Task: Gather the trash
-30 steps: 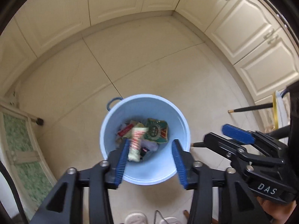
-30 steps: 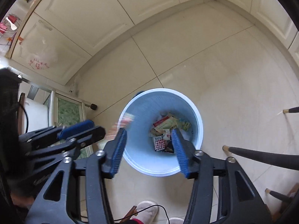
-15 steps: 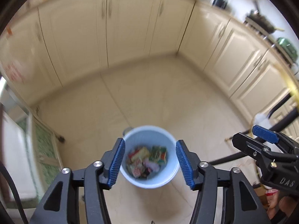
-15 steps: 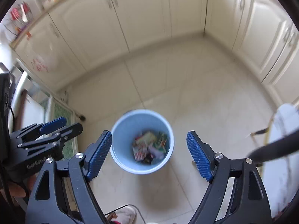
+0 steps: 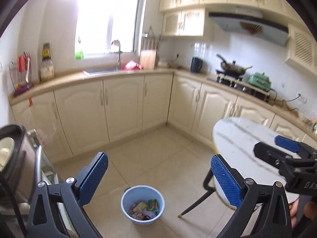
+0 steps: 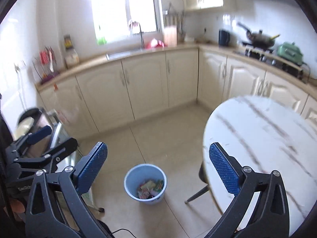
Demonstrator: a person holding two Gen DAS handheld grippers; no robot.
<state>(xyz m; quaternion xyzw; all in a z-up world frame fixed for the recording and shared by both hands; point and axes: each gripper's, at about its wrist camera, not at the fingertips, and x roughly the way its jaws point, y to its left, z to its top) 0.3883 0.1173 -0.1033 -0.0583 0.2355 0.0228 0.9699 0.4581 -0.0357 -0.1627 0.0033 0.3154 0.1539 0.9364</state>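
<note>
Left wrist view: left tongs point(image 5: 158, 180) with jaws spread wide and opening further, blue pads point(image 5: 93, 180) bare, nothing between them, touching nothing. Blue bucket point(image 5: 126, 211) sits on the tiled floor point(image 5: 158, 154) at 6 o'clock, seen in the gap between the jaws but well below them. Trash point(image 5: 145, 210) lies in the bucket: mixed wrappers, red, green, yellow, pink. Right tongs point(image 5: 277, 148) show at 3 o'clock, over the round white marble bench point(image 5: 237, 136); from this side the jaw gap is hard to read. A hand point(image 5: 309, 210) holds the handle at 4 o'clock. Dark chair leg point(image 5: 196, 204) at 5 o'clock, just beside the bucket.

Right wrist view: right tongs point(image 6: 158, 170) also wide and opening, pads point(image 6: 223, 170) empty, no contact with anything. Same bucket point(image 6: 130, 186) at 6 o'clock on the floor, trash point(image 6: 150, 188) inside, blurry. Marble bench point(image 6: 267, 138) fills 3 to 5 o'clock, bare top, right pad in front of its edge. Left tongs point(image 6: 47, 140) at 9 o'clock, jaws apart, nothing in them.

Background: cream cabinets point(image 5: 122, 107) along the back, sink point(image 5: 101, 71) under the window at 12 o'clock, wok point(image 5: 231, 68) on the stove at 2 o'clock.
</note>
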